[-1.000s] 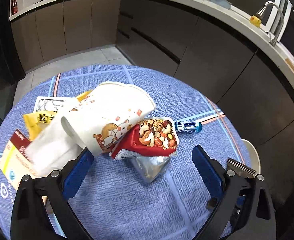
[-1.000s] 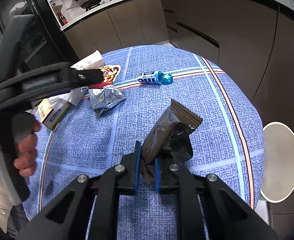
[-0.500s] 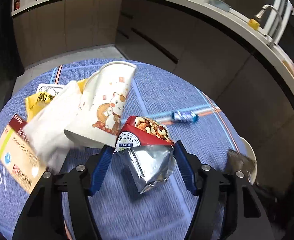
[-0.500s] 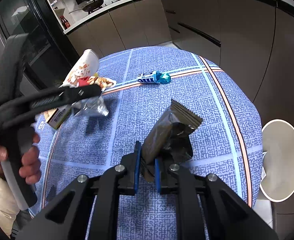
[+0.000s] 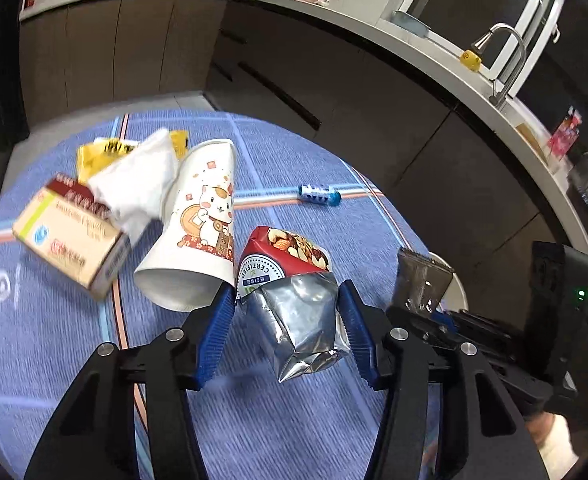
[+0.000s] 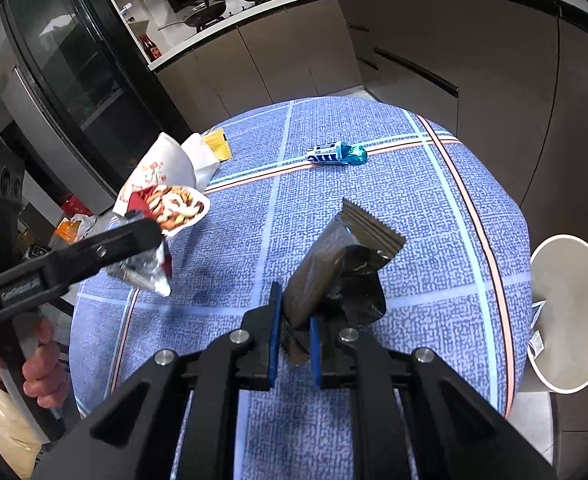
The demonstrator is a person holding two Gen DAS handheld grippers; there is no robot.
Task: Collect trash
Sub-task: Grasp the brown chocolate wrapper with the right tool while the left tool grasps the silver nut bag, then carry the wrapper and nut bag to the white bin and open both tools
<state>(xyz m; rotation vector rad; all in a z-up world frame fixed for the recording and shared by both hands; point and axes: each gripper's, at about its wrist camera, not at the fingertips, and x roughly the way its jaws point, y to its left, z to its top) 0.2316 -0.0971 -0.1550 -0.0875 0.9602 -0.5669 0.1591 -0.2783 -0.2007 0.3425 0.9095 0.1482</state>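
Observation:
A red and silver nut packet [image 5: 294,300] hangs clear of the blue round table [image 5: 254,420], between the blue pads of my left gripper [image 5: 286,292]. The jaws are closing and press it from both sides. From the right wrist camera the same packet [image 6: 166,216] shows lifted in the left gripper [image 6: 134,236], held by a person's hand [image 6: 42,372]. My right gripper [image 6: 294,320] is shut on a brown snack wrapper [image 6: 346,248], held above the table. A blue and white candy wrapper [image 6: 336,154] lies at the far side.
A white paper cup [image 5: 202,224] with a cat print lies on its side beside a crumpled tissue [image 5: 134,184], a small carton [image 5: 70,236] and a yellow packet [image 5: 102,152]. A white bin [image 6: 570,312] stands off the table's right edge. Kitchen cabinets run behind.
My left gripper went from wide open around the nut packet to closed on it and lifted it off the table. The right gripper kept still with its brown wrapper.

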